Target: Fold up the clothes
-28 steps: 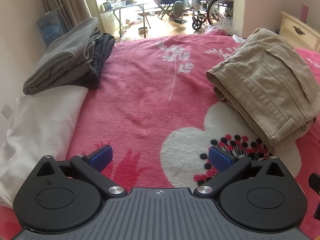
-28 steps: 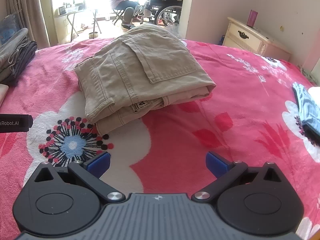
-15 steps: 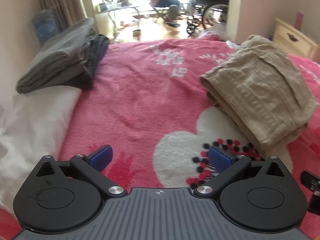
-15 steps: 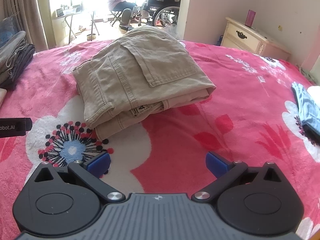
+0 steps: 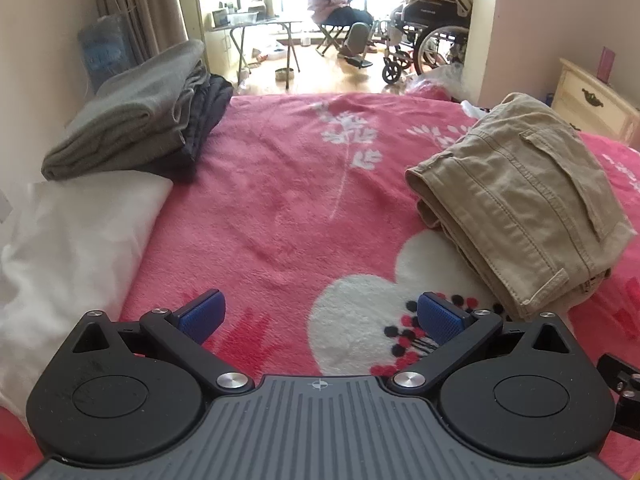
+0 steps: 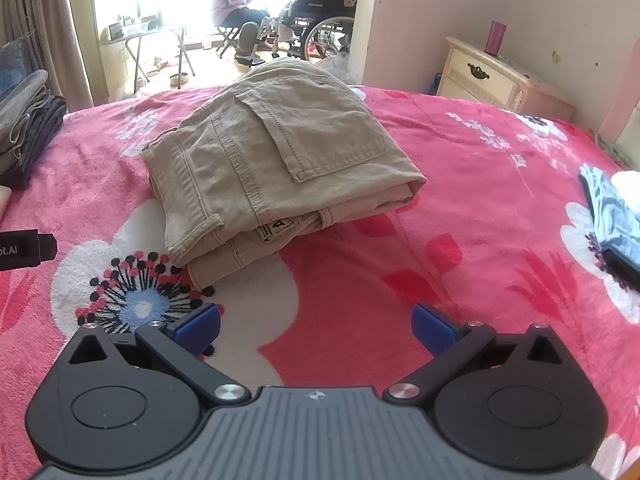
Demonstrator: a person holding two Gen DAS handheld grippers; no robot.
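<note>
The left gripper [image 5: 320, 314] is held with its blue pads spread wide and nothing between them; only the pink blanket [image 5: 280, 208] is seen through the gap. The right gripper [image 6: 316, 330] is likewise spread wide and empty, poised low over the white flower print, just short of the khaki trousers [image 6: 272, 160]. The trousers lie folded into a compact bundle near the middle of the bed, back pocket uppermost, touched by neither tool. The fold is judged finished, which would explain why both tools are kept clear of it. A stack of grey and dark clothes [image 5: 136, 116] is set against the far left edge beside a white pillow [image 5: 72, 240], seemingly a pile of done items. A light-blue garment [image 6: 612, 216] lies at the right edge, well apart, possibly waiting its turn
</note>
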